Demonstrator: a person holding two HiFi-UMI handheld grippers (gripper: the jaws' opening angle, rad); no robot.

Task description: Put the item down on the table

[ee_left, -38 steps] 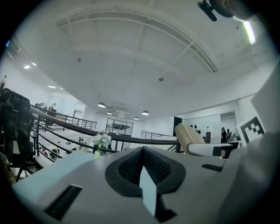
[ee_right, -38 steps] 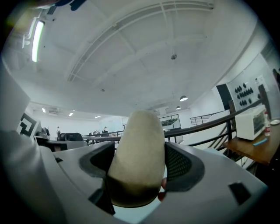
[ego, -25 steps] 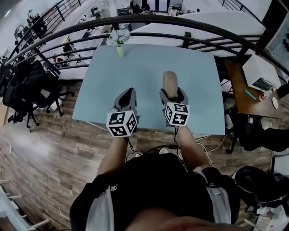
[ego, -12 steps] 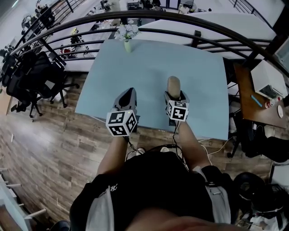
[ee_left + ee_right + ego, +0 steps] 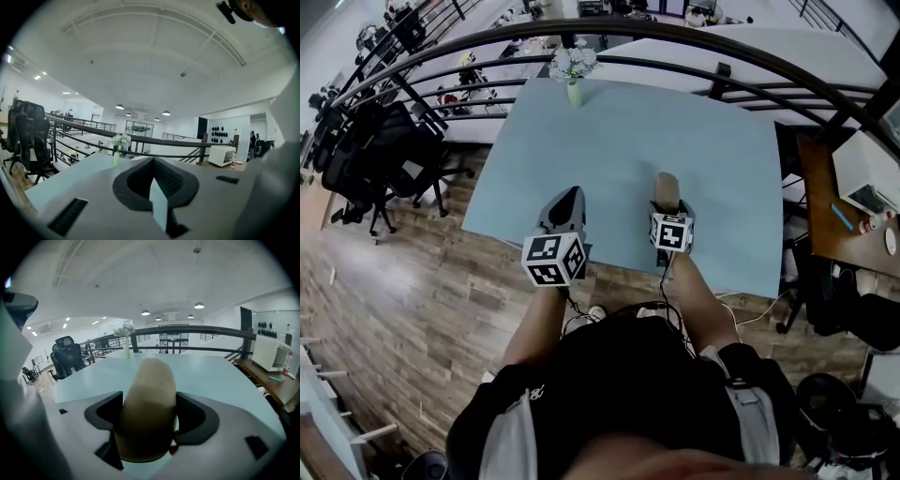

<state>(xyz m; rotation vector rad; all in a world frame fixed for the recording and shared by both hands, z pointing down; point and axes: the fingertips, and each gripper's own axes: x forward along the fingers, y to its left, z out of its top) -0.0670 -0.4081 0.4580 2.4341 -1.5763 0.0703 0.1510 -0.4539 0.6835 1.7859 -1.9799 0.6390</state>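
A tan, rounded, loaf-like item (image 5: 666, 190) (image 5: 147, 404) sticks out from between the jaws of my right gripper (image 5: 668, 212) (image 5: 149, 416), which is shut on it just over the near part of the pale blue table (image 5: 619, 131). I cannot tell from these views whether the item touches the tabletop. My left gripper (image 5: 563, 211) (image 5: 152, 178) hovers at the table's near edge, to the left of the right one, with its jaws pressed together and nothing between them.
A small green vase of white flowers (image 5: 573, 71) (image 5: 125, 347) stands at the table's far edge. A dark curved railing (image 5: 675, 42) runs behind the table. Black office chairs (image 5: 375, 150) stand at the left, and a brown side table (image 5: 853, 216) with small things at the right.
My right gripper has gone forward and down over the table with the tan item. The left gripper has stayed nearly where it was. The head camera has shifted a little.
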